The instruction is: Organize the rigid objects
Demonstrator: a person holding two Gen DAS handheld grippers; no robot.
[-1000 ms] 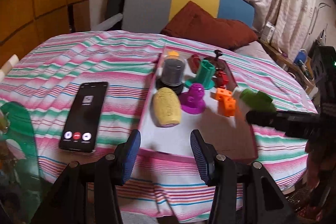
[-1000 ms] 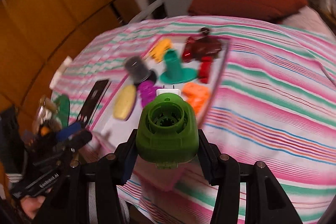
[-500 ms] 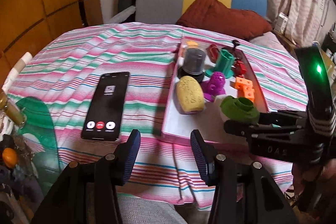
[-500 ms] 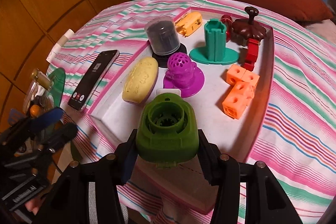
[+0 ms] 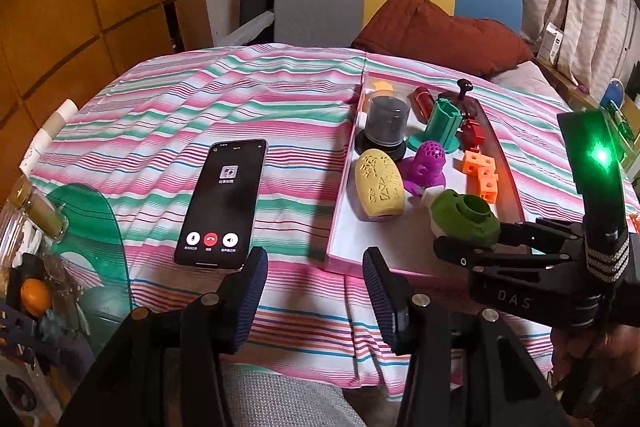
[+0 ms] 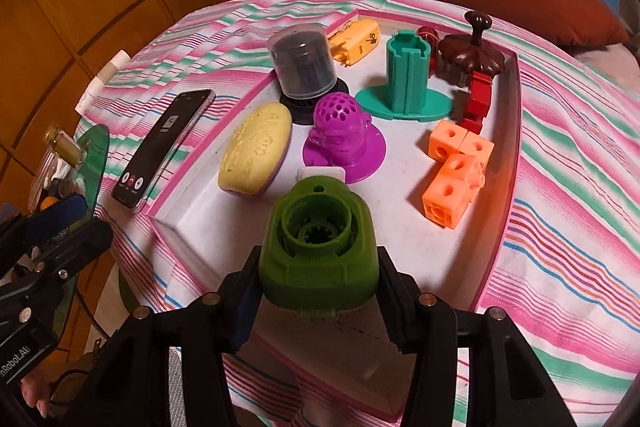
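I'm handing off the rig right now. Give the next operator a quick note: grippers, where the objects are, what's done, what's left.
Right gripper: shut on the green plastic ring-topped part, held over the near, bare end of the pink-rimmed white tray.
Left gripper: open, empty, over the striped cloth near the black phone.
Already in the tray: yellow oval, purple perforated head, orange cube cluster, teal post on a base, dark capped cylinder, and red and brown pieces at the far end.
Left: set the green part down in the tray and release.
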